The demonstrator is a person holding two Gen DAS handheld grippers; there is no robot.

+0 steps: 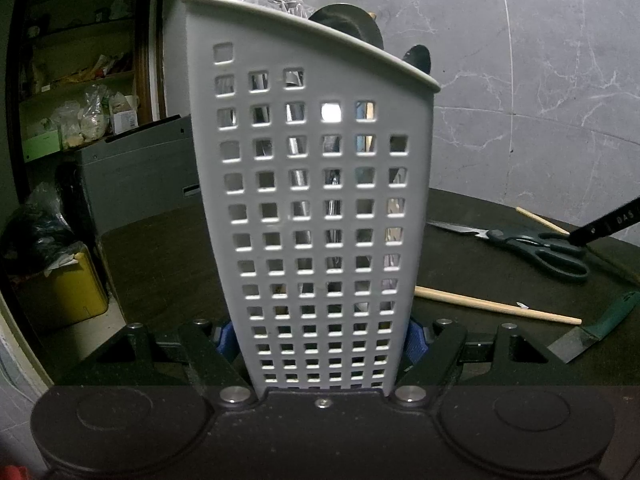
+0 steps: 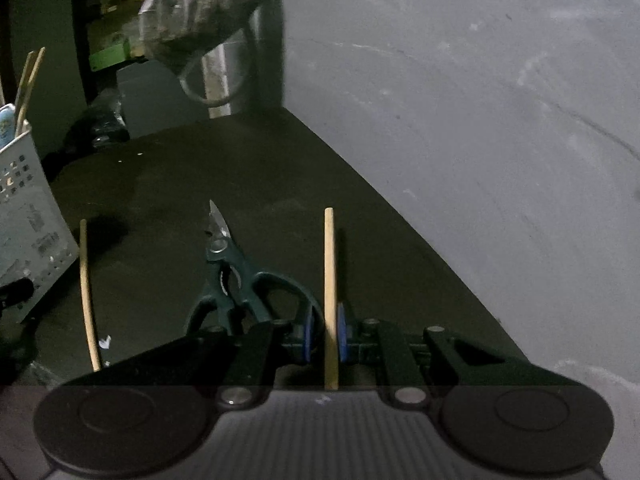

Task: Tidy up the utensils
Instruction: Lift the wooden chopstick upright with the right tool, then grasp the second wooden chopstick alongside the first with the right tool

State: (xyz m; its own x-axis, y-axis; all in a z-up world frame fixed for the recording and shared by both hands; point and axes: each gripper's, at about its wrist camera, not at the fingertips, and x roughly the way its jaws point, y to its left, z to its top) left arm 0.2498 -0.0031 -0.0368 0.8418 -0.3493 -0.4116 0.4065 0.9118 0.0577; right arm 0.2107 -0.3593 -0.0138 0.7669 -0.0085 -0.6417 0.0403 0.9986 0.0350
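Both grippers loaded, we're holding steady.
Our left gripper (image 1: 320, 344) clamps the white caddy (image 1: 312, 200) upright on the table (image 1: 160, 248); our right gripper (image 2: 325, 334) pinches a chopstick (image 2: 329, 272), scissors (image 2: 240, 280) just left, another stick (image 2: 87, 292) far left.

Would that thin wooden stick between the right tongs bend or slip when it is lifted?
The chopstick looks straight and rigid, so it probably won't bend. It is slim and smooth, and the blue pads flank only its near end, so it might pivot or slide. Being round, it would likely roll if dropped.
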